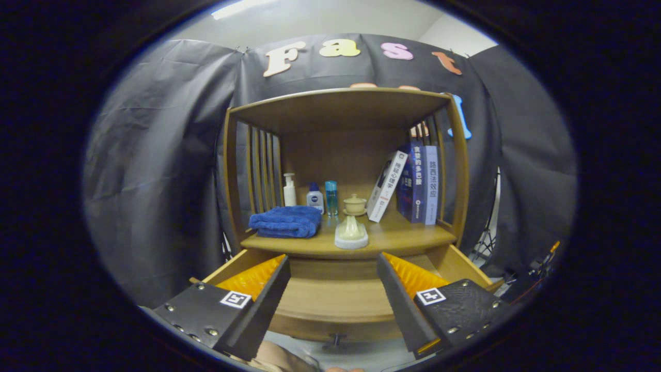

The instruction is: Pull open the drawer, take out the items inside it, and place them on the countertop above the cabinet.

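You are holding the claw (333, 289) wide open and empty, its two fingers spread above the pulled-out drawer (330, 302), whose knob (335, 339) is showing just below and between them. The drawer floor between the fingers is looking bare, though the fingers are hiding its corners, so you cannot tell if anything is left inside. Beyond the fingers, on the table (392, 238) above the drawer, a folded blue towel (286, 221) is lying to the left and a pale conical piece on a white base (351, 233) is standing near the front edge, probably set there for easy reach. Behind them three small bottles (312, 195), a lidded cup (355, 204) and leaning books (413, 185) are lining the back, keeping the front free.
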